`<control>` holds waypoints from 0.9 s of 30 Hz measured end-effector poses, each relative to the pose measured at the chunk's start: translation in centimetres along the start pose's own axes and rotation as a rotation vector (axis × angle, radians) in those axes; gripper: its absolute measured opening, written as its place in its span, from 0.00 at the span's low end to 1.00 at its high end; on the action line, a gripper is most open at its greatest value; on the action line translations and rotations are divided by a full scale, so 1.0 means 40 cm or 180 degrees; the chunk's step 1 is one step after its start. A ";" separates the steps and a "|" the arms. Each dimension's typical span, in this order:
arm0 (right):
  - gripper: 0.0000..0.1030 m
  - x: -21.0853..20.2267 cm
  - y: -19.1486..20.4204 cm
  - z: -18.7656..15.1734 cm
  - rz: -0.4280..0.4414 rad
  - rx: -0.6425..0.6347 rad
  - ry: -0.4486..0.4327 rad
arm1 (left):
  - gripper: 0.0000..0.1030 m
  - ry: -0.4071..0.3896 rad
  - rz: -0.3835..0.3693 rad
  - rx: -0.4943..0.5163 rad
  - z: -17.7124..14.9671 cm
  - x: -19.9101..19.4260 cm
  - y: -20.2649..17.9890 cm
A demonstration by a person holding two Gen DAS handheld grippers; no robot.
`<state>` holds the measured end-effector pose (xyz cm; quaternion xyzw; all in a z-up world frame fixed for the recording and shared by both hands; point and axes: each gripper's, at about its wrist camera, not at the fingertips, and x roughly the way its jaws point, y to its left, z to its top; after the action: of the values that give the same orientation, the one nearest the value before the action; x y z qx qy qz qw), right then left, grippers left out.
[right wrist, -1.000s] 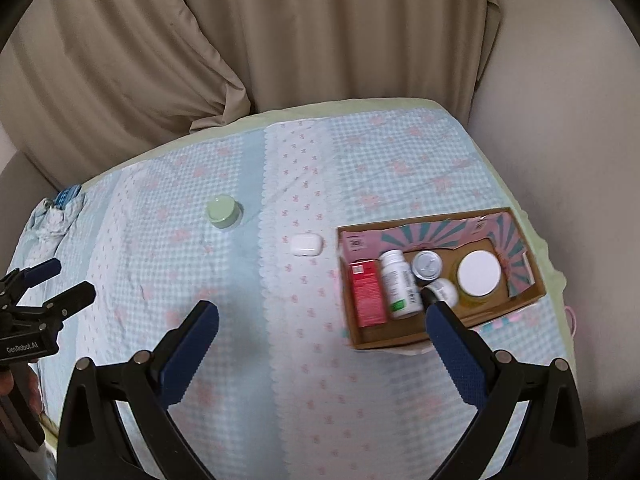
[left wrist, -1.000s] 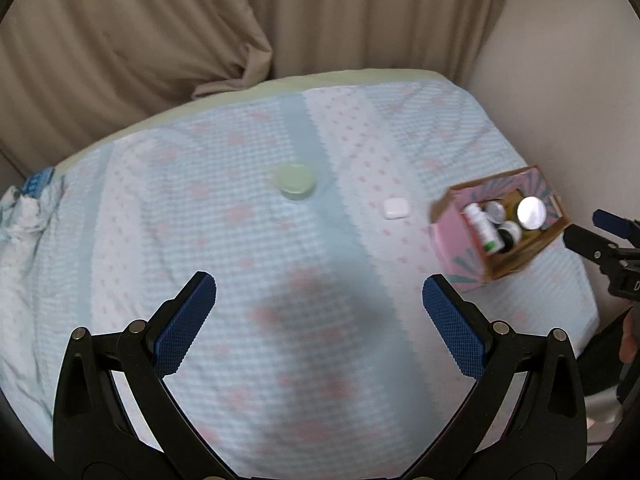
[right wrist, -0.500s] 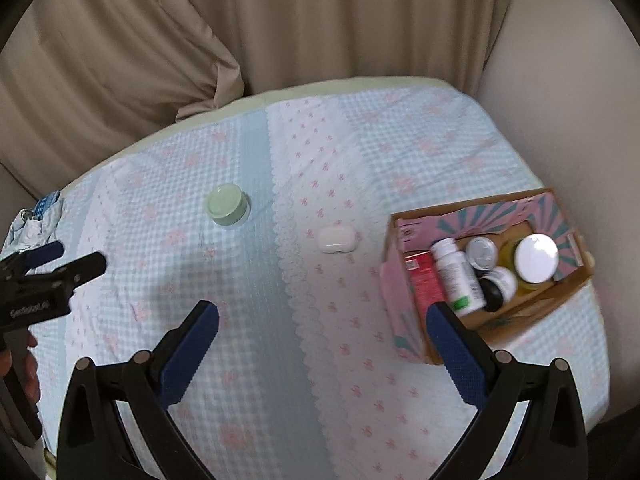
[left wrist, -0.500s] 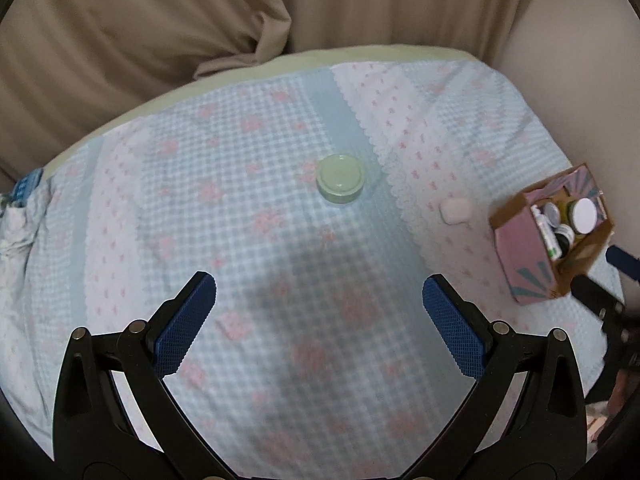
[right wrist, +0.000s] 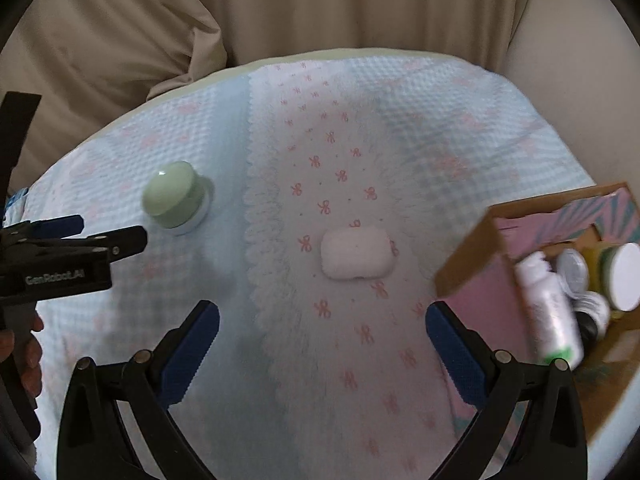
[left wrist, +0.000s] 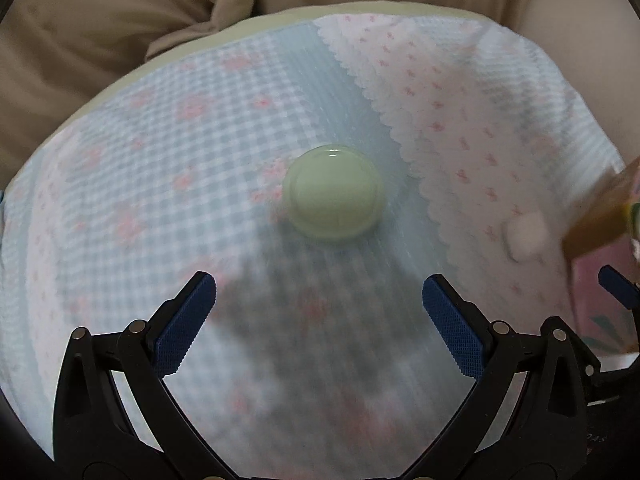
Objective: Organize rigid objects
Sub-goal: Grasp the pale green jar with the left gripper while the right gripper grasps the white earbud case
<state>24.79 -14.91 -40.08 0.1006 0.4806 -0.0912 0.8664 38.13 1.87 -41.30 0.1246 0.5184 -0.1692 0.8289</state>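
Note:
A pale green round jar [left wrist: 334, 194] sits on the patterned cloth, straight ahead of my open, empty left gripper [left wrist: 318, 312]; it also shows in the right wrist view [right wrist: 174, 196]. A small white case [right wrist: 356, 254] lies ahead of my open, empty right gripper [right wrist: 322, 340]; it also shows in the left wrist view [left wrist: 526, 234]. A pink and brown cardboard box [right wrist: 520, 240] at the right holds a white bottle [right wrist: 550, 312], a white-lidded jar [right wrist: 626, 276] and other small containers. The left gripper also shows from the side in the right wrist view [right wrist: 112, 232].
The cloth covers a rounded table [right wrist: 360, 56] with beige curtains [right wrist: 320, 8] behind it. The box corner [left wrist: 600, 216] shows at the right edge of the left wrist view, with the right gripper's fingertip [left wrist: 618, 284] below it.
Both grippers have moved forward and lower. The green jar now looms larger ahead of the left gripper, and the white case larger ahead of the right one. The box has slid to the right edge.

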 end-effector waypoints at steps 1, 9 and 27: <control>0.94 0.025 -0.002 0.000 0.0002 0.0005 0.0001 | 1.00 -0.0018 0.0010 0.0020 0.005 0.026 -0.003; 0.86 0.160 -0.012 0.008 -0.0154 0.0063 -0.0029 | 0.94 -0.0216 0.0028 0.0114 0.044 0.134 -0.011; 0.58 0.212 -0.031 0.046 -0.0321 0.0074 -0.0221 | 0.66 -0.0410 -0.0153 0.0071 0.063 0.178 -0.018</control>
<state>30.40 -17.13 -46.46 0.0831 0.4535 -0.1438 0.8756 42.78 -0.81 -46.67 0.1102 0.4649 -0.2025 0.8548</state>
